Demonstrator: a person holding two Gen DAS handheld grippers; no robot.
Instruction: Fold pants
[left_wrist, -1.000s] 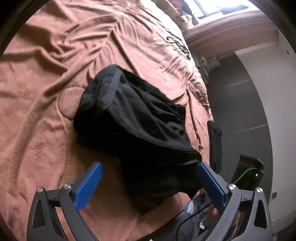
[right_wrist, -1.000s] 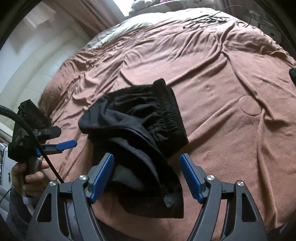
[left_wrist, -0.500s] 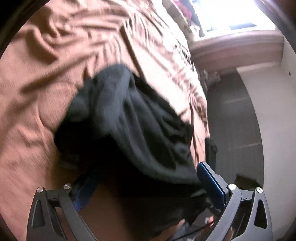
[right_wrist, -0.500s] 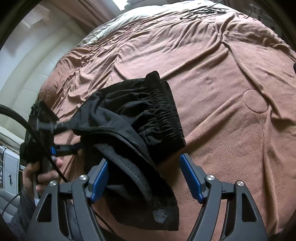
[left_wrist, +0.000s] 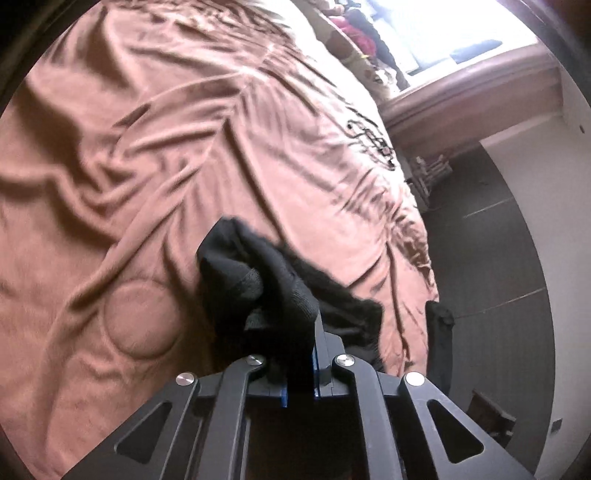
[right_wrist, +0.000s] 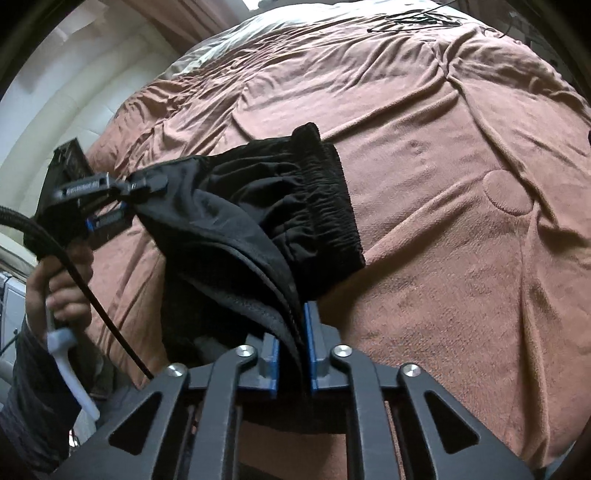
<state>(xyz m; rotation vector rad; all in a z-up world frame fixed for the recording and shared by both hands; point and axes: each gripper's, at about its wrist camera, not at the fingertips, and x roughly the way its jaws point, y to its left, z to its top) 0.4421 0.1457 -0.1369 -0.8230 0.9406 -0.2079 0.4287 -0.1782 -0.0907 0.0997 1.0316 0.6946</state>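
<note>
A rumpled brown blanket (right_wrist: 424, 155) is covering the bed, and the black pants (right_wrist: 266, 221) are lying bunched near its edge. Our right tongs (right_wrist: 291, 354) have just been closing and are now pinching a seamed edge at six o'clock; our left tongs (left_wrist: 299, 369), also just closed, are gripping cloth at about nine o'clock. We are probably holding two edges to lift and straighten the garment for folding.

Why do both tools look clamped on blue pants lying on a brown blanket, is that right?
Only the colour is wrong: the pants are black, as the right wrist view shows. The rest holds: the left tool and the right tool have just closed on the fabric, over the brown blanket.
</note>
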